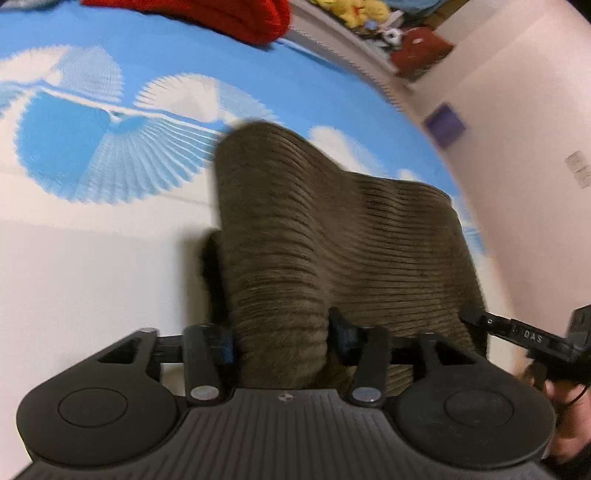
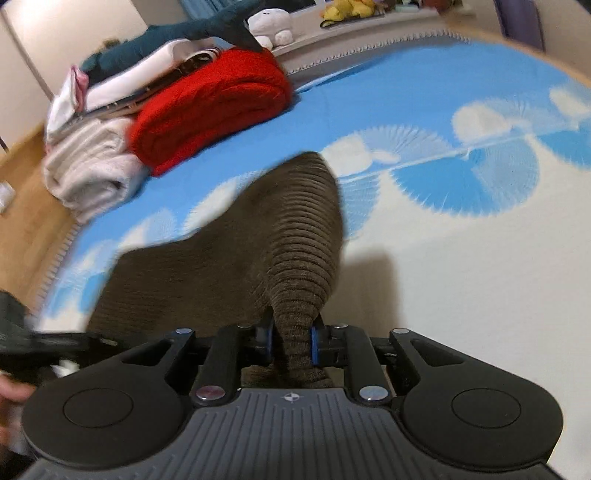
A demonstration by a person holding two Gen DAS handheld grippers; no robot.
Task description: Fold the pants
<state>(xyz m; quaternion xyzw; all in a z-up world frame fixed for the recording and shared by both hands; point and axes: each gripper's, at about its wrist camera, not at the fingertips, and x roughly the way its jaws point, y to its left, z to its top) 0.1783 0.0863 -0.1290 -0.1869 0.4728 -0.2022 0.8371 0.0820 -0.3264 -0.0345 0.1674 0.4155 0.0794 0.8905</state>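
Left wrist: both tongs (image 1: 280, 343) (image 2: 291, 339) pinch pants (image 1: 332, 229) | hem hidden, prob. blurred

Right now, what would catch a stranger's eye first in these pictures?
The brown ribbed pants, bunched up and pinched at the near edge by both the left gripper and right gripper. Beneath them spreads a bright blue-and-white bedspread, and at its far corner sits a folded red blanket beside a pile of pale laundry.

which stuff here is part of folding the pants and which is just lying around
Part of the job:
- brown corduroy pants
- left gripper, shut on them
- right gripper, shut on them
- blue-and-white bed cover underneath

Lying about:
- red blanket
- white laundry pile
- shark plush
- yellow plush
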